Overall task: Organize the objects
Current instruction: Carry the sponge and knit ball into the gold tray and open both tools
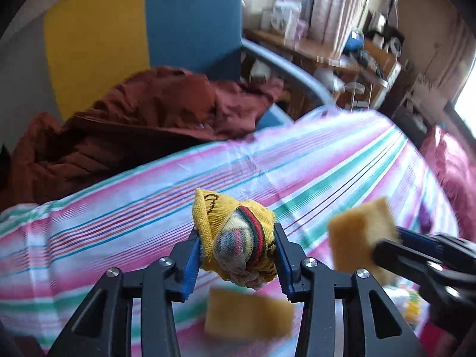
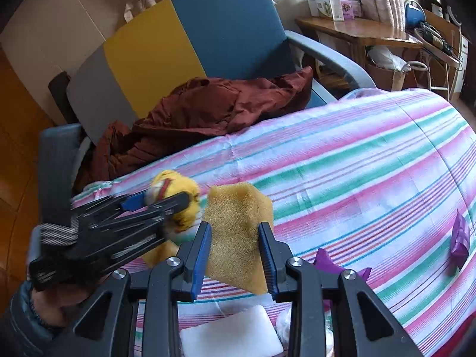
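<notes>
My left gripper [image 1: 238, 250] is shut on a balled yellow sock [image 1: 238, 238] with red, green and black stripes, held above the striped bedsheet [image 1: 148, 202]. It shows at the left of the right wrist view [image 2: 166, 199]. My right gripper [image 2: 235, 247] is shut on a yellow sponge [image 2: 238, 232], held above the sheet; that sponge shows blurred in the left wrist view [image 1: 360, 235]. A second yellow sponge [image 1: 247, 315] lies on the sheet below the left gripper.
A rust-red jacket [image 2: 214, 110] lies heaped on a blue, yellow and grey chair [image 2: 193, 35] behind the bed. A white block [image 2: 232, 333] and purple wrappers [image 2: 459, 238] lie on the sheet. A cluttered wooden desk [image 2: 357, 32] stands at the back right. A pink pillow [image 1: 452, 172] lies at right.
</notes>
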